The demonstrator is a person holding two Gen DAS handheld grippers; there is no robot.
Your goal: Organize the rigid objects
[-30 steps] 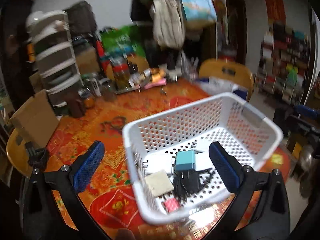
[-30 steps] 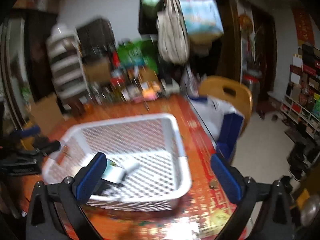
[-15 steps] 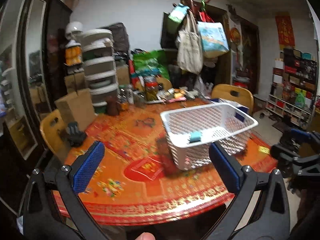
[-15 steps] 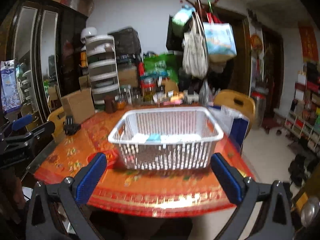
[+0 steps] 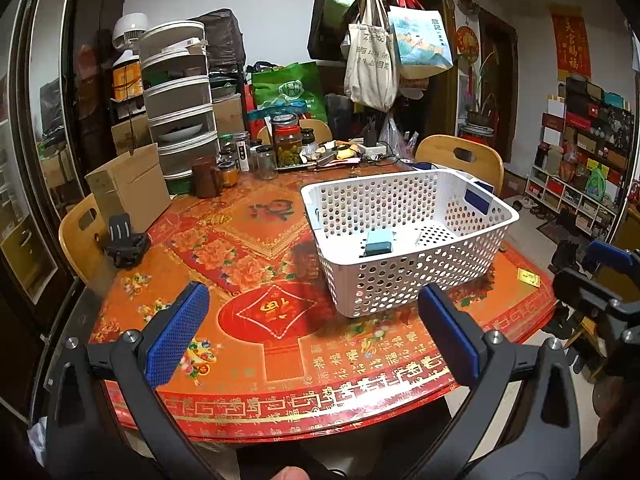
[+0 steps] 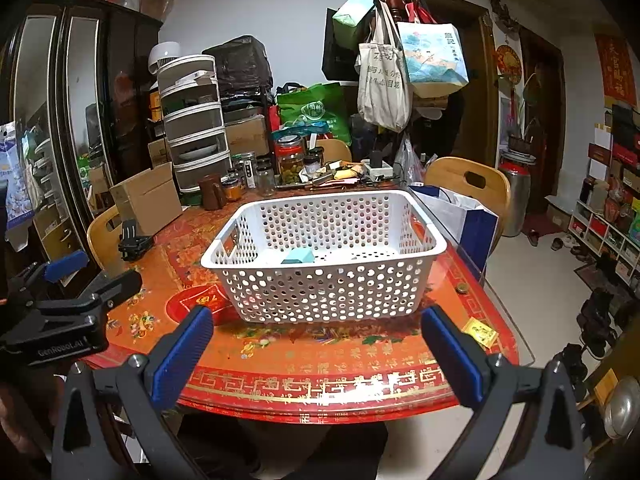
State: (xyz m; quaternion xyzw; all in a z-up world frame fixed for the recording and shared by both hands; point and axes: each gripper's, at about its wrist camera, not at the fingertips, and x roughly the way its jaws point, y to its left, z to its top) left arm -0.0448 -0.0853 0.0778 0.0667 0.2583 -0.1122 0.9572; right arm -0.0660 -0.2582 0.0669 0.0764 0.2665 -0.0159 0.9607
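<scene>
A white perforated basket [image 5: 452, 258] stands on the red patterned table [image 5: 248, 344]; it also shows in the right wrist view [image 6: 304, 292]. Inside it a teal box [image 5: 378, 242] shows above the rim, also in the right wrist view [image 6: 298, 257]; other contents are mostly hidden by the wall. My left gripper [image 5: 312, 336] is open and empty, held back from the table's near edge. My right gripper [image 6: 318, 350] is open and empty, in front of the basket at the table edge.
Jars, a tiered white rack [image 5: 178, 100] and a cardboard box [image 5: 128, 188] crowd the table's far side. A black clip stand [image 5: 125, 240] sits at the left. Wooden chairs [image 6: 468, 184] ring the table. A small yellow packet [image 6: 480, 332] lies near the right edge.
Both grippers have pulled back and away from the basket, from right above it to beyond the table's near edge. The basket with its contents stays on the table.
</scene>
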